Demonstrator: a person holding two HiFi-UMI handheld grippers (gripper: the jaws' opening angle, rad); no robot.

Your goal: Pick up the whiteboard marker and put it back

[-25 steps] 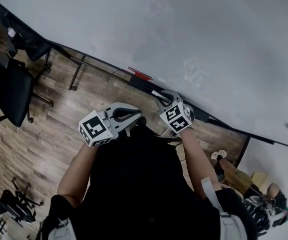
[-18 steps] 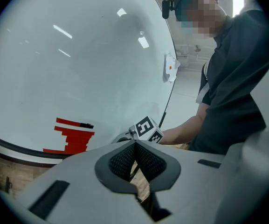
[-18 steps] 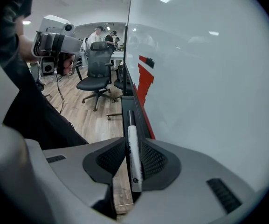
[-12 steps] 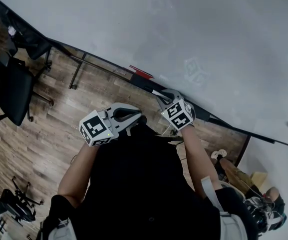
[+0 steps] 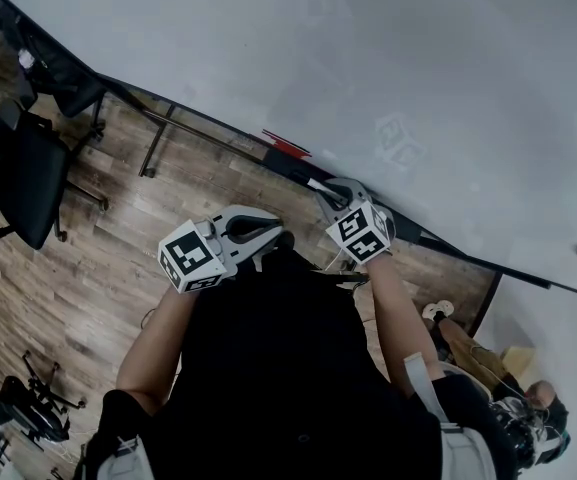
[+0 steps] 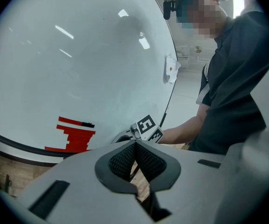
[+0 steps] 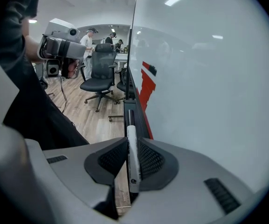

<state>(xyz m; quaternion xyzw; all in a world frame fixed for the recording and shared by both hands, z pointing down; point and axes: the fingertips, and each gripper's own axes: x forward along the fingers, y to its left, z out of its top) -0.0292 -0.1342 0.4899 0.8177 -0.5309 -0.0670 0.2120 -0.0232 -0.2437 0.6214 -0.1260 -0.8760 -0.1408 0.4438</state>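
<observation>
The whiteboard marker (image 7: 132, 157), white with a black cap, lies lengthwise along the black ledge (image 7: 129, 107) under the whiteboard (image 5: 388, 58). My right gripper (image 7: 133, 143) points down at that ledge, its jaws closing with the marker between them and both pads against its barrel. In the head view the right gripper (image 5: 336, 200) is at the board's lower edge and the marker's white end (image 5: 317, 185) shows just past it. My left gripper (image 5: 268, 236) hangs shut and empty in front of the person's chest, apart from the board; its pads (image 6: 125, 158) meet at the tip.
A red stepped shape (image 6: 73, 135) sits on the board just left of the right gripper. Black office chairs (image 7: 99, 73) stand on the wooden floor (image 5: 98, 268) farther along. A small white note (image 6: 170, 70) is stuck on the board.
The right gripper's marker cube has shifted very slightly down and right at the ledge. The left gripper has stayed where it was.
</observation>
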